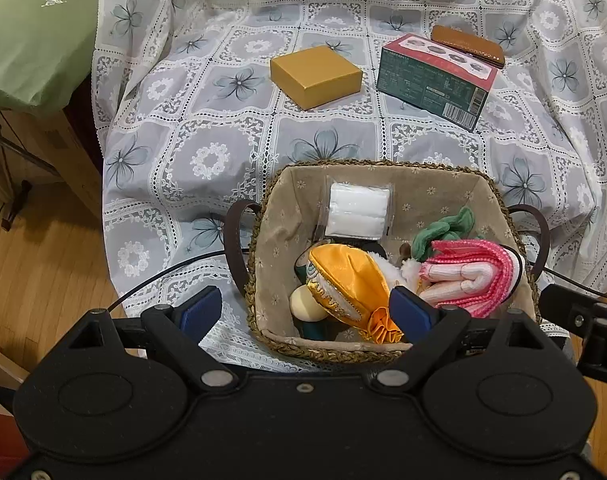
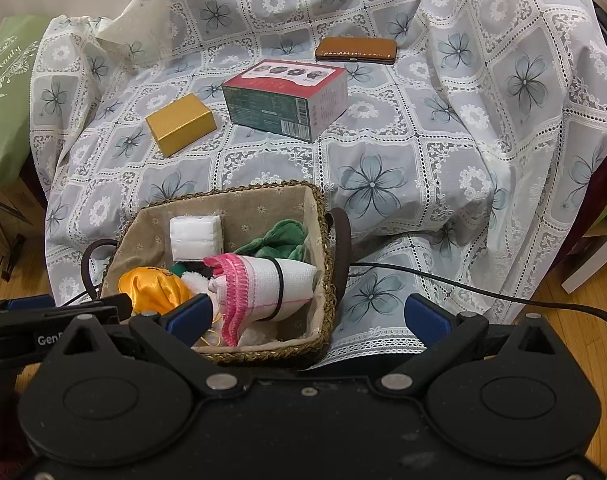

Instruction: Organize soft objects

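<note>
Both tools hang open and empty, left tool point(image 1: 305, 312) and right tool point(image 2: 309, 316), over the near-edge basket point(image 1: 271, 216). Soft things, yellow satin pouch point(image 1: 343, 280) and pink-trimmed cloth point(image 2: 259, 284), sit inside. Far side: only boxes, gold box point(image 1: 315, 76). Sorting looks finished; next, pull back.

Cloth point(image 1: 207, 128): you're seeing grey-blue flowers, white lace.
Basket point(image 1: 271, 240): showing beige floral lining.
Pouch point(image 1: 343, 280): glowing orange satin.
Towel point(image 1: 475, 276): showing pink-white.
Far box point(image 1: 315, 76): looking gold.
</note>
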The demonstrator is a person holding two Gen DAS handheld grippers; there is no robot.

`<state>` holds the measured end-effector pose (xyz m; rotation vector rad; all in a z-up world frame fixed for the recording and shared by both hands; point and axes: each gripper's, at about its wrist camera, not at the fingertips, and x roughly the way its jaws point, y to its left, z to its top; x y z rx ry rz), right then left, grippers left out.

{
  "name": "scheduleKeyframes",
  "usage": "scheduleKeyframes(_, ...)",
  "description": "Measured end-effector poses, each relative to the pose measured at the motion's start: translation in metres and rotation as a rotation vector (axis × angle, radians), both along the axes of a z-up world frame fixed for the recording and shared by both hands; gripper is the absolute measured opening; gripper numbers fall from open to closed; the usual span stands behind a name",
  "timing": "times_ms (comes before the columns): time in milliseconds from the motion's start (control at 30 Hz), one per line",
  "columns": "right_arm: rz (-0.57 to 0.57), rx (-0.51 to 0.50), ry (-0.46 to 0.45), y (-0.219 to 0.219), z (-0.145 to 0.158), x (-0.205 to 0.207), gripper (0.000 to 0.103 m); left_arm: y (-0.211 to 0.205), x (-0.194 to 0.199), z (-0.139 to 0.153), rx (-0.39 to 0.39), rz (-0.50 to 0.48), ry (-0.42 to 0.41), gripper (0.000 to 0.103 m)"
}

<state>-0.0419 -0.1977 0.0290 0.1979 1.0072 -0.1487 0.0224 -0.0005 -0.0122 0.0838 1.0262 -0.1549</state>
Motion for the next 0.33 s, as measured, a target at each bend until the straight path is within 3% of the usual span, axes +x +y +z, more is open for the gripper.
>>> scheduleKeyframes(333, -0.001, 0.0, 0.002, -0.0001, -0.0001, 0.0, 0.103, -0.0005, 0.0006, -0.0009, 0.001, -0.001, 0.003, 0.089)
